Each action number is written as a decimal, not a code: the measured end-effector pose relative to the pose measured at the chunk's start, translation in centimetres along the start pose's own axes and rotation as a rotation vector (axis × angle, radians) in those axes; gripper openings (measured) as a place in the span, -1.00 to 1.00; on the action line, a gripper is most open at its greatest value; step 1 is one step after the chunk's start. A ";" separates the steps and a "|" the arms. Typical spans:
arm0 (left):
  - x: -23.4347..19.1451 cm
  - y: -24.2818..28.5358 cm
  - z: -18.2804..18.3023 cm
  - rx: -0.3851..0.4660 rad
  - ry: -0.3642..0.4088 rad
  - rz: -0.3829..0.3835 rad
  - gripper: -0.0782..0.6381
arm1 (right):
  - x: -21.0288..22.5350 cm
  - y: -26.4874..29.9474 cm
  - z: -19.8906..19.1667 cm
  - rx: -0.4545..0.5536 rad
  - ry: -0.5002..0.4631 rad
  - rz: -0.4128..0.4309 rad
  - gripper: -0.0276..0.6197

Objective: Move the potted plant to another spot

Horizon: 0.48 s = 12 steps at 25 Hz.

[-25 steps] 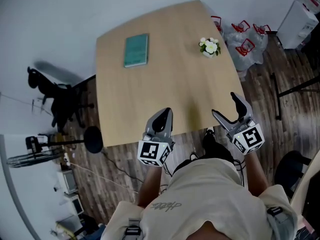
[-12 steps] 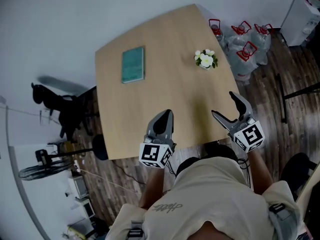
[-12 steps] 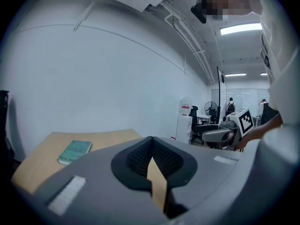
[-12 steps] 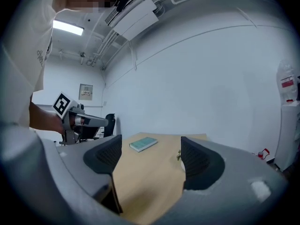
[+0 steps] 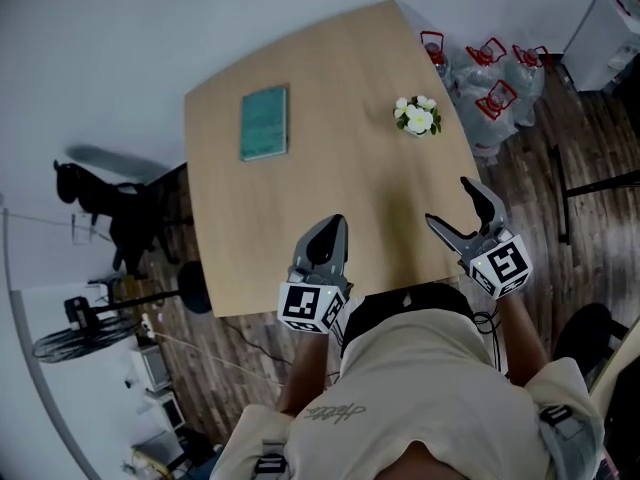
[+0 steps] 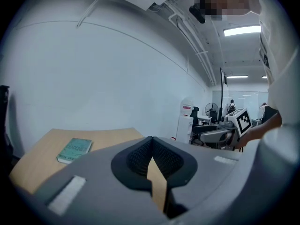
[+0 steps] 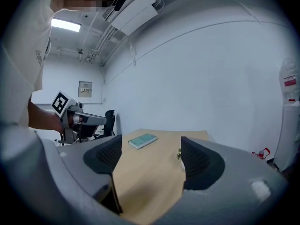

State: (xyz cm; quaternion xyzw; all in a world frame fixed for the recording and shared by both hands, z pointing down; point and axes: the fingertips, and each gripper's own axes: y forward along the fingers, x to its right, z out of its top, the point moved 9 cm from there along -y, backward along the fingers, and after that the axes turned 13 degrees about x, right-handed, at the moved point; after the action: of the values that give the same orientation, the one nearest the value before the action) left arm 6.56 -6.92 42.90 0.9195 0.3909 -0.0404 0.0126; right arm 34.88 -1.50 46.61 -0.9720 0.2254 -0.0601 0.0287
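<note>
Potted plant [image 5: 417, 117]: was seen standing upright on the desk [image 5: 300, 218], near the desk's far right edge, with white flowers over green leaves; it was touched by neither gripper.
Desk: a pale wooden top was shown, otherwise bare apart from one book.
Book [image 5: 264, 123]: a teal book was laid flat on the desk's far left part, well apart from the potted plant.
Left gripper [image 5: 322, 240]: was held over the desk's near edge, left of middle; its jaws were pressed together, with nothing caught between them.
Right gripper [image 5: 452, 204]: was held over the desk's near right corner, well short of the potted plant; its jaws were spread wide and empty. Only bare desk top was seen between them in the right gripper view, and a few of the plant's leaves were glimpsed just beside the right-hand jaw.
Water bottles [image 5: 490, 78]: clear bottles with red handles were gathered on the wooden floor [image 5: 590, 138], just off the desk's far right corner.
</note>
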 end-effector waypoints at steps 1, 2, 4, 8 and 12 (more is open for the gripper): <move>-0.5 -0.1 -0.1 0.007 -0.020 -0.006 -0.73 | -0.3 0.4 0.0 -0.005 -0.005 -0.010 0.28; -1.2 -0.1 -0.2 0.017 -0.045 -0.012 -0.73 | -0.6 0.8 0.1 -0.012 -0.008 -0.025 0.28; -2.5 -0.1 -0.4 0.032 -0.084 -0.021 -0.73 | -1.2 1.4 0.3 -0.021 -0.009 -0.064 0.28; -4.7 -0.3 0.6 0.068 -0.084 -0.051 -0.73 | -2.6 1.8 1.2 -0.031 -0.039 -0.131 0.28; -7.0 -0.1 1.0 0.093 -0.087 -0.083 -0.73 | -3.2 2.7 2.1 -0.039 -0.045 -0.195 0.28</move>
State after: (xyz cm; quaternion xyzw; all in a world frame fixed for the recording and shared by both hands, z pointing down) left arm 1.58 -11.97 42.45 0.8994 0.4256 -0.0990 -0.0149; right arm 31.09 -2.43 43.96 -0.9908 0.1302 -0.0364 0.0091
